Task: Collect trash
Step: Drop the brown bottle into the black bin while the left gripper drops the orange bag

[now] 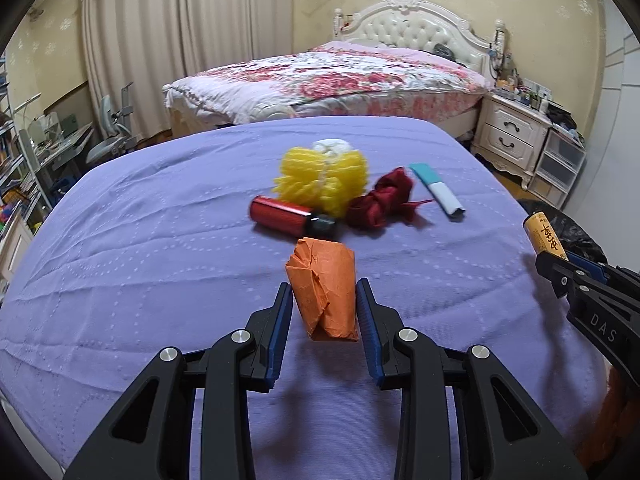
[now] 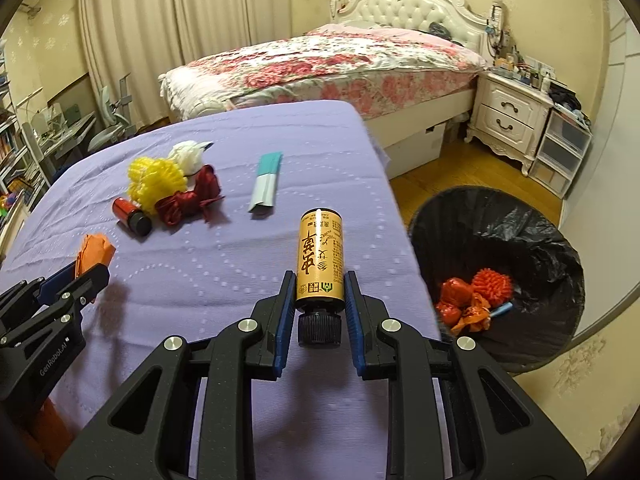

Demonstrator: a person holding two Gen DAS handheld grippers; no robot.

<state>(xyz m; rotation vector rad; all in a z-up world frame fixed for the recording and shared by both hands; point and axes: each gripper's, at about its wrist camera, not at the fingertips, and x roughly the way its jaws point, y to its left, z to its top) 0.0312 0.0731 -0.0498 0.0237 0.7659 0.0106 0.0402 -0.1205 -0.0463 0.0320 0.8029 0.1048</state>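
Currently the right gripper (image 2: 316,292) clamps the gold bottle (image 2: 320,256) near its cap; likely rigid, light and slick, so grip mid-body. Its bin (image 2: 496,276) lies at 3 o'clock. The left gripper (image 1: 324,312) pinches an orange paper wad (image 1: 324,292), soft and crushable.

Floral-quilted bed (image 2: 320,64) w/ tufted white headboard (image 2: 408,12) behind; white nightstand (image 2: 508,116) at its right, beige curtains (image 2: 160,28) left, desk clutter (image 1: 52,136) far left.
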